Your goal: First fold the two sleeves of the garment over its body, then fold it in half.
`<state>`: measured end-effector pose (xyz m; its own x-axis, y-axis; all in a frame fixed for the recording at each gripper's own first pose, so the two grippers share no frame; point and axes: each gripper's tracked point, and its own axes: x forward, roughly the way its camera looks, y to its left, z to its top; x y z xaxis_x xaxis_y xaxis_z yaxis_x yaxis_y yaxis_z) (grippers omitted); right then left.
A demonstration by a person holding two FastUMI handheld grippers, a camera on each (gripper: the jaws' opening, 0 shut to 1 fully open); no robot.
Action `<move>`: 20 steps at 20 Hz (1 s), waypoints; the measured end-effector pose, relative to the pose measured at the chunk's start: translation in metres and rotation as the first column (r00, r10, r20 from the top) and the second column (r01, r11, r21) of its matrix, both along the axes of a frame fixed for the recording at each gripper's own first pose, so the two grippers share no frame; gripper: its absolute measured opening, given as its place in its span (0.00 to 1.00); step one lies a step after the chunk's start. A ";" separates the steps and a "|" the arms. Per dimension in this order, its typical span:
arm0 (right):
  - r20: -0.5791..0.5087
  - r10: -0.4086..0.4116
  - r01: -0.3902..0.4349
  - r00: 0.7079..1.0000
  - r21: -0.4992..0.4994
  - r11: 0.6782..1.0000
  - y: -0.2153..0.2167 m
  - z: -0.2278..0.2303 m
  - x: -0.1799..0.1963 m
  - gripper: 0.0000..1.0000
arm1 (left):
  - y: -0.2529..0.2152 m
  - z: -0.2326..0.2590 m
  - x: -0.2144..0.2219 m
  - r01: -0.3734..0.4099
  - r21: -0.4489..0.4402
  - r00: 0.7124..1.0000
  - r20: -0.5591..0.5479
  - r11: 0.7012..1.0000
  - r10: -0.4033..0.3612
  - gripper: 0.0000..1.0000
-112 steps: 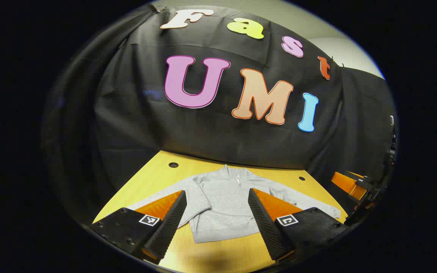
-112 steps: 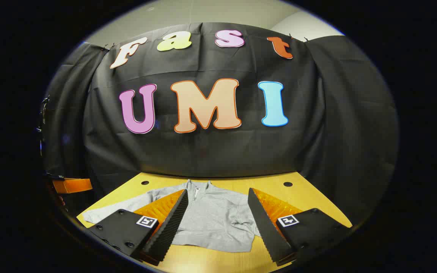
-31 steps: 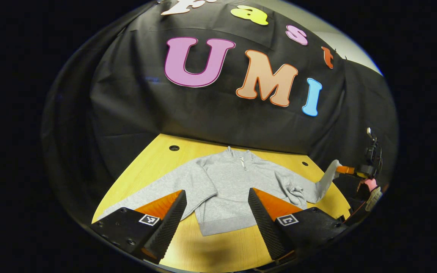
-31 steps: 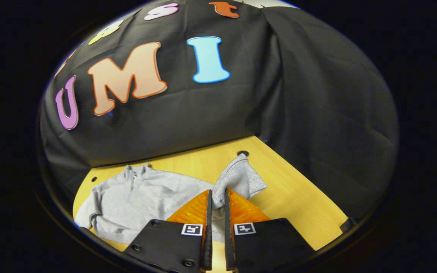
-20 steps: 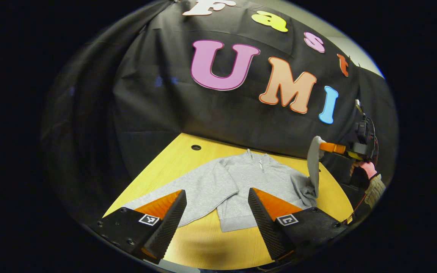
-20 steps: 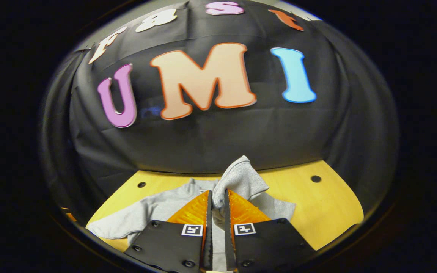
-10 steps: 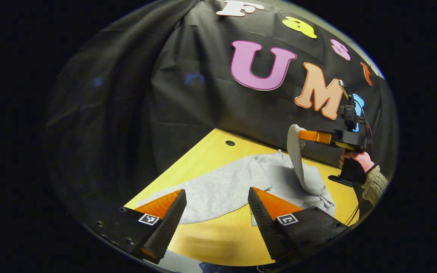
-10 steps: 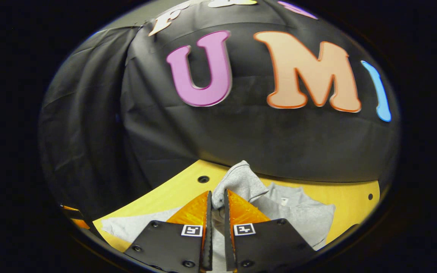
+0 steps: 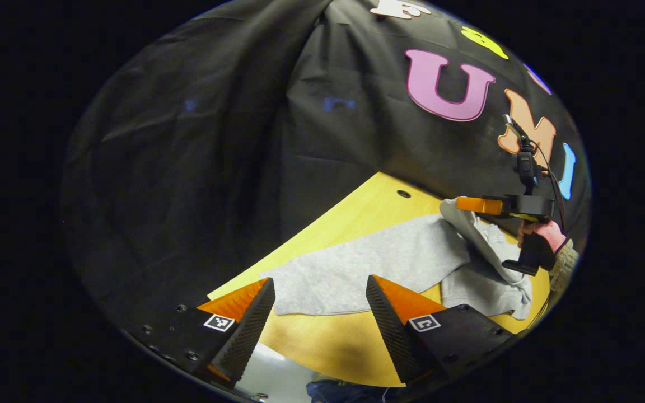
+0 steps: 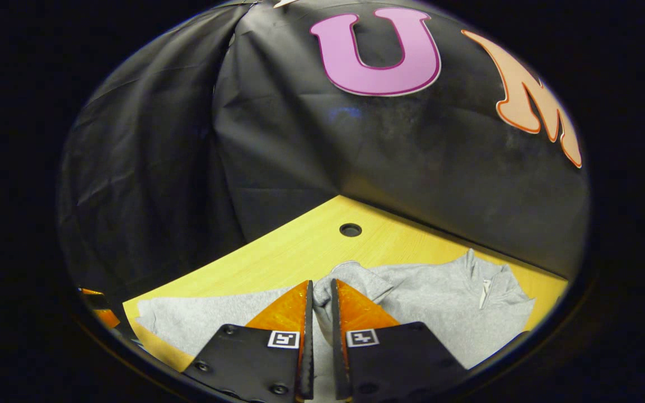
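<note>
Right gripper [image 10: 321, 291]: fingers closed on the cuff end of the garment's right sleeve [image 10: 356, 277], with the grey cloth bunched between them and poking out just beyond the tips.
Right gripper, seen from the left gripper view [image 9: 459, 203]: held level above the garment's body, the pinched sleeve [image 9: 482, 240] draping down from it onto the cloth below; a hand [image 9: 541, 238] in a pink-cuffed glove holds its handle.
Left gripper [image 9: 319, 291]: fingers spread wide apart, nothing between them, poised over the near edge of the table and just short of the left sleeve.
Garment [image 9: 412, 260]: a grey pullover lying flat on the table, front up, with a short zip at the collar [image 10: 487, 282].
Left sleeve [image 9: 322, 282]: stretched out flat toward the table's near corner, not folded.
Right sleeve: lifted and carried inward over the body, rumpled where it meets the shoulder.
Table [image 10: 300, 249]: yellow wood with a round hole [image 10: 350, 229] near the far edge, beyond the garment.
Wall [image 10: 188, 145]: black cloth hanging in folds behind the table.
</note>
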<state>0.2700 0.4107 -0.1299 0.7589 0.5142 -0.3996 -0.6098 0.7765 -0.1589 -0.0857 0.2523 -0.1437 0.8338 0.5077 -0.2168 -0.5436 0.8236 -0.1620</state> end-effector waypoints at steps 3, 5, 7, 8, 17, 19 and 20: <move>-0.047 0.016 -0.014 0.999 0.031 0.999 0.016 -0.004 0.001 0.32 | 0.000 0.001 -0.011 -0.021 -0.008 0.999 -0.029 1.000 0.021 0.96; -0.055 0.017 -0.016 0.998 0.025 1.000 0.018 -0.016 0.002 0.52 | -0.002 0.001 -0.010 -0.013 -0.010 0.999 -0.051 1.000 0.012 0.96; -0.053 0.028 -0.028 0.998 0.006 1.000 0.019 -0.024 -0.010 0.84 | -0.002 0.004 -0.011 0.007 -0.013 0.998 -0.069 1.000 -0.008 0.96; -0.058 0.037 -0.037 0.998 0.004 0.999 0.021 -0.035 -0.014 1.00 | -0.002 0.005 -0.010 0.018 -0.016 0.997 -0.078 1.000 -0.019 0.96; -0.020 0.048 -0.048 0.999 0.007 0.999 0.004 -0.012 -0.040 1.00 | 0.002 -0.020 0.003 0.059 -0.019 0.986 -0.154 0.998 -0.062 0.96; 0.007 0.030 -0.030 1.000 0.027 0.999 -0.006 0.005 -0.041 1.00 | 0.002 -0.024 0.003 0.056 -0.019 0.983 -0.173 0.998 -0.058 0.96; 0.023 0.016 -0.017 1.000 0.037 0.999 -0.013 0.014 -0.040 1.00 | 0.003 -0.024 0.002 0.053 -0.006 0.982 -0.179 0.999 -0.053 0.93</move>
<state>0.2298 0.3972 -0.1156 0.7588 0.5411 -0.3627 -0.6192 0.7720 -0.1437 -0.0834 0.2556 -0.1674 0.8071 0.4637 -0.3655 -0.5195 0.8518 -0.0666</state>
